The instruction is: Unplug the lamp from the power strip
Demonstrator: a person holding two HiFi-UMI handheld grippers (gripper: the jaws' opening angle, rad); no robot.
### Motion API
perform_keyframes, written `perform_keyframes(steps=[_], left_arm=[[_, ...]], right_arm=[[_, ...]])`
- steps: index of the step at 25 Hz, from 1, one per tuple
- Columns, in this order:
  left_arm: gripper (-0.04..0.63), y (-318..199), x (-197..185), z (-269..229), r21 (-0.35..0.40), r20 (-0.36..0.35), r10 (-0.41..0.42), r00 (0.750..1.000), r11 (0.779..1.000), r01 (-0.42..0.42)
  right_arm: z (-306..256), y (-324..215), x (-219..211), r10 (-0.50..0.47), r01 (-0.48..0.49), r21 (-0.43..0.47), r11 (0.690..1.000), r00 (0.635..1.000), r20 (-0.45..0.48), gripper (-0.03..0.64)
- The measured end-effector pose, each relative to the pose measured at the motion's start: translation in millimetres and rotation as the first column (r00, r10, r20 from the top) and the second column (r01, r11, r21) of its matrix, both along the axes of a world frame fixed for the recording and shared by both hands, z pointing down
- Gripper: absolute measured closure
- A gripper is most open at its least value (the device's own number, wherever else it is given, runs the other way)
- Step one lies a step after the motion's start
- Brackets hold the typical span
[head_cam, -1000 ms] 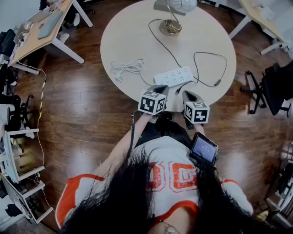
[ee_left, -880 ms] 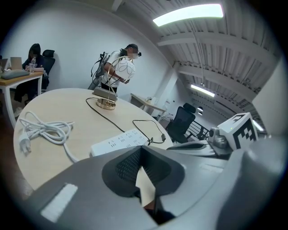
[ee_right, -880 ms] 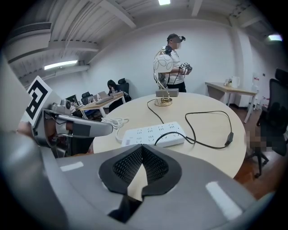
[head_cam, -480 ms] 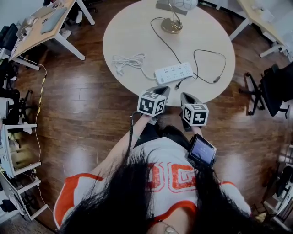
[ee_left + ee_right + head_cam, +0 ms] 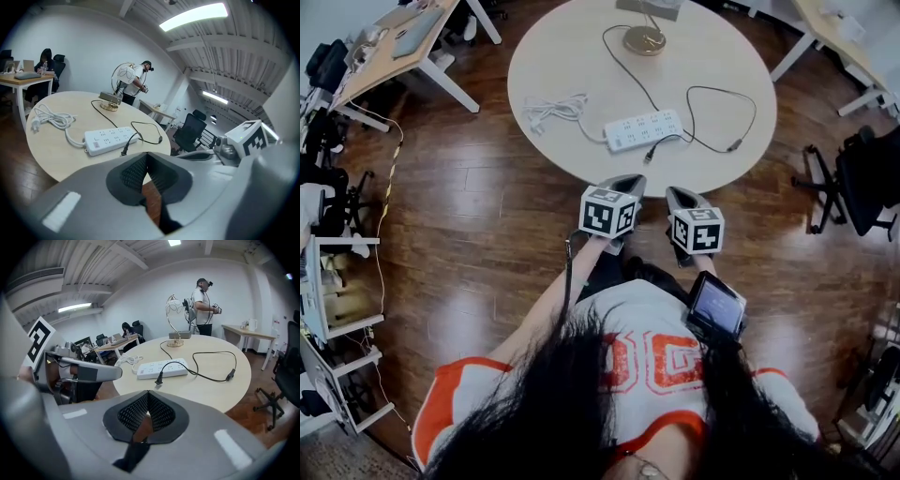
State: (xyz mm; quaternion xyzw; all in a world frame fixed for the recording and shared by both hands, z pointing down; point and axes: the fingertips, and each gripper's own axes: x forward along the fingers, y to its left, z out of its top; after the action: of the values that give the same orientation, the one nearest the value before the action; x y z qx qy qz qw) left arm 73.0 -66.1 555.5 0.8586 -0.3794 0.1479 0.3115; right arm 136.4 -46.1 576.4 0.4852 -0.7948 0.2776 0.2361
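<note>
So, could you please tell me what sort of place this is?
Probably an open-plan office or lab: a desk with a laptop, a rolling office chair, and a round table on a wood floor.

The round bench [image 5: 572,56] stands ahead of the left gripper [image 5: 626,180]. Nearest the gripper lies the strip [image 5: 644,129], with the plug [image 5: 649,157] loose just beside it. A coiled white cord [image 5: 551,110] lies farther left. The lamp [image 5: 644,39] stands beyond, at the far edge.

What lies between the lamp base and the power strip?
Between lamp base and power strip, only the black cord crosses bare table; head view shows it.
</note>
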Motion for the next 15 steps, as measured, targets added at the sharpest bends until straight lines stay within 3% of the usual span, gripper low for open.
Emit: perform_keyframes(steps=[15], left_arm=[[0.595, 53.4, 5.2, 4.2, -0.018, 0.029, -0.086, 0.996, 0.996, 0.086]], right_arm=[[-1.2, 38.4, -3.8, -0.106, 0.106, 0.000, 0.994, 0.994, 0.022, 0.617]])
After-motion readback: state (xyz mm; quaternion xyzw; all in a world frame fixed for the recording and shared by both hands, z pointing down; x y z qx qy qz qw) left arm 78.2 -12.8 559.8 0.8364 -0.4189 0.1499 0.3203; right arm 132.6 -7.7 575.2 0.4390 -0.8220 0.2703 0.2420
